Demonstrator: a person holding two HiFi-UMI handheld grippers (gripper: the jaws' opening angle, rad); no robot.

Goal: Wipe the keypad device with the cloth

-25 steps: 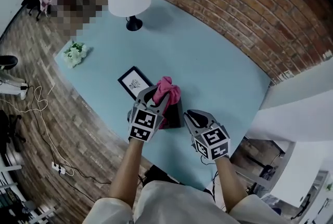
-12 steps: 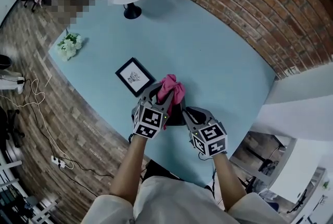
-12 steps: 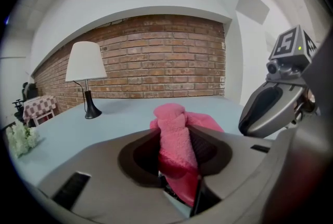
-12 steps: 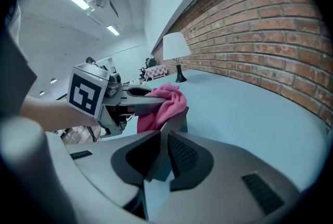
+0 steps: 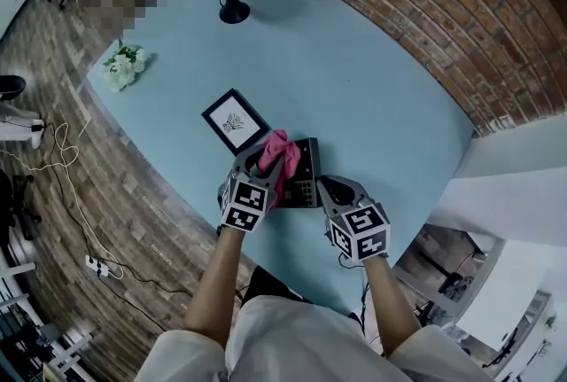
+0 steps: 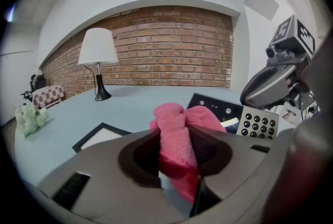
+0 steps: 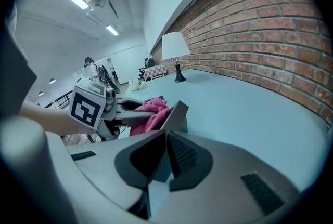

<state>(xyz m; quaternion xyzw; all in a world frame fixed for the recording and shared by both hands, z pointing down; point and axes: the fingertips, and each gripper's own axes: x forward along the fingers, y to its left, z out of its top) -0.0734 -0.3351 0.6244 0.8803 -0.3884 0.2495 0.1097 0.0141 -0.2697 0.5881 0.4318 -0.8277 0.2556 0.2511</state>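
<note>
One black keypad device (image 5: 306, 169), bunched pink cloth (image 5: 273, 153)

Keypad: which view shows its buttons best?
The left gripper view: the keypad faces it, buttons distinct. The head view shows it small, partly under the cloth. The right gripper view shows only its edge.
</note>
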